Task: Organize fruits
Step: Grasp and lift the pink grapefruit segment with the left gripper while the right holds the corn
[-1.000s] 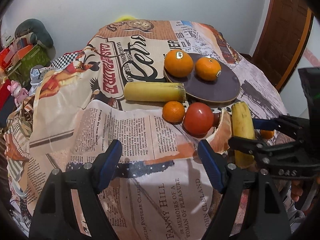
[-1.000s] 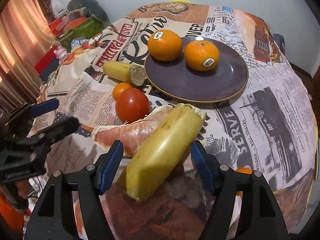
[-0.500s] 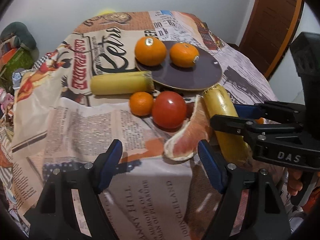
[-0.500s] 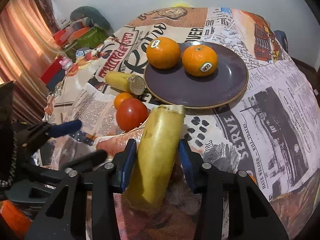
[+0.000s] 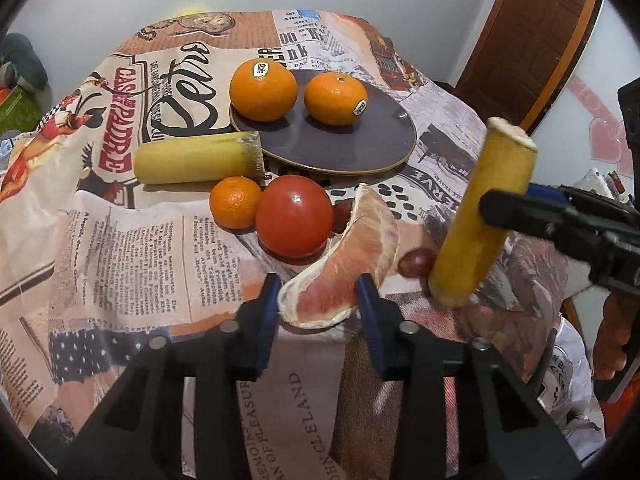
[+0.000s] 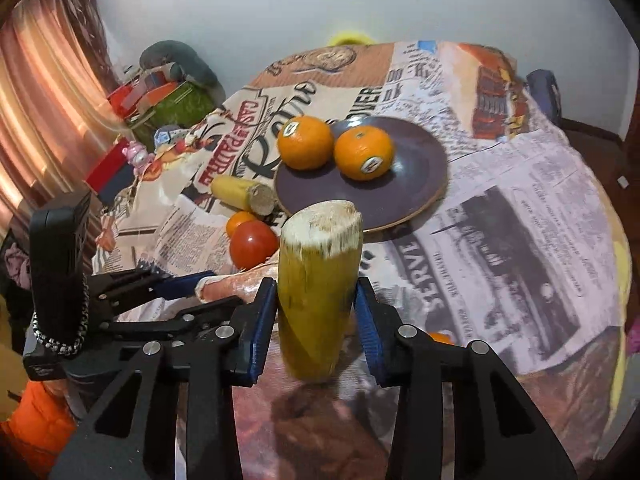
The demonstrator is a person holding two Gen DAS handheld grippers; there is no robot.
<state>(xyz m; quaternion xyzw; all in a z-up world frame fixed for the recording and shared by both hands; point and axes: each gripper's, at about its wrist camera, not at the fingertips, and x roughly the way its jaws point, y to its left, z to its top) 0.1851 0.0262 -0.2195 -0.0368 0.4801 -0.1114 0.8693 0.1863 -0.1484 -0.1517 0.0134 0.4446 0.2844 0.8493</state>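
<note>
Fruits are gripped on both sides: the right gripper (image 6: pixel 316 312) clamps a banana half (image 6: pixel 318 280) upright, and the left gripper (image 5: pixel 318 308) closes on the pomelo wedge (image 5: pixel 344 260). Both should lift gently toward the plate (image 5: pixel 384 148) ahead, squeezing lightly.

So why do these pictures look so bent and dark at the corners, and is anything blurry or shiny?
Both views are fisheye: the table edge curves and the corners go black. Left wrist view: sharp, with a small glare spot on the tomato and soft shadows under the oranges on the plate. Right wrist view: the oranges look slightly smeared, and the curtain glows warm orange.
</note>
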